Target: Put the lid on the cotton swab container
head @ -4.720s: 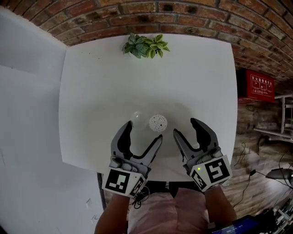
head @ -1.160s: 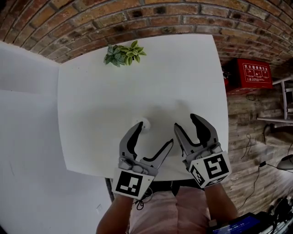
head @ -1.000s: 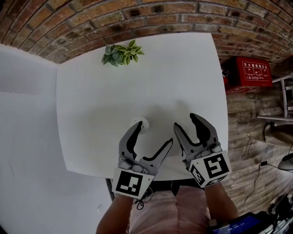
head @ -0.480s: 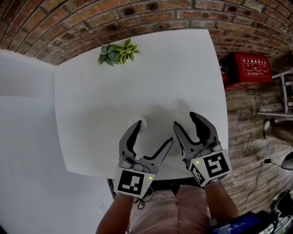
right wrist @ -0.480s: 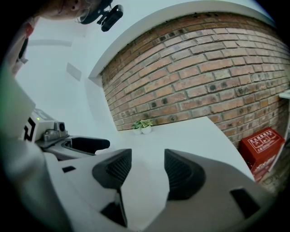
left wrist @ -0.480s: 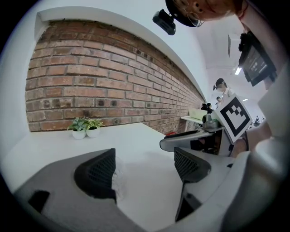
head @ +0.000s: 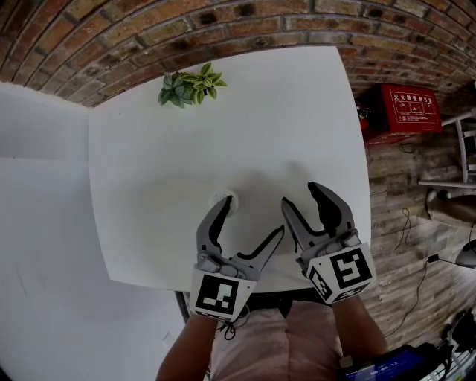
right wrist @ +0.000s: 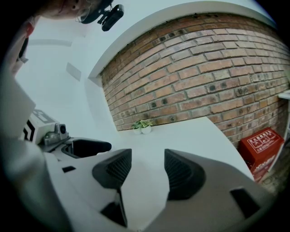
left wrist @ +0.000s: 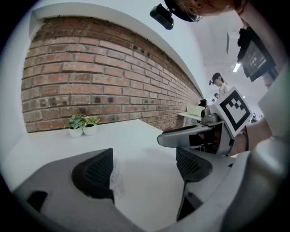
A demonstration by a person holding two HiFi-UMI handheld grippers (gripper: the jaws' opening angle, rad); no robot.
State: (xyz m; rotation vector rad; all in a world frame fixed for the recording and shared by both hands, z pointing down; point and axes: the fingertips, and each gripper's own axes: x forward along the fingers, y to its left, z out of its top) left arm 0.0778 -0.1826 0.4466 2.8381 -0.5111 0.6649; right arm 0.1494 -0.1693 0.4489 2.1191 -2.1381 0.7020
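Opening left tongs [head: 252, 216] flank container [head: 229, 199] on table [head: 223, 126] by brick wall [head: 223, 22]; right tongs [head: 300, 194] released.

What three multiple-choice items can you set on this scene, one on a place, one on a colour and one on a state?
1. Where does the plant stand?
A. At the table's far edge, by the brick wall
B. Between the right gripper's jaws
C. On the floor

2. What colour is the box beside the table?
A. Blue
B. Red
C. Green

3. How do the right gripper's jaws stand?
A. Apart, with nothing between them
B. Shut on a lid
C. Shut on the plant

Answers:
1 A: the plant sits on the table at the edge nearest the brick wall.
2 B: the box is red.
3 A: the right gripper shows only bare table between its pads.
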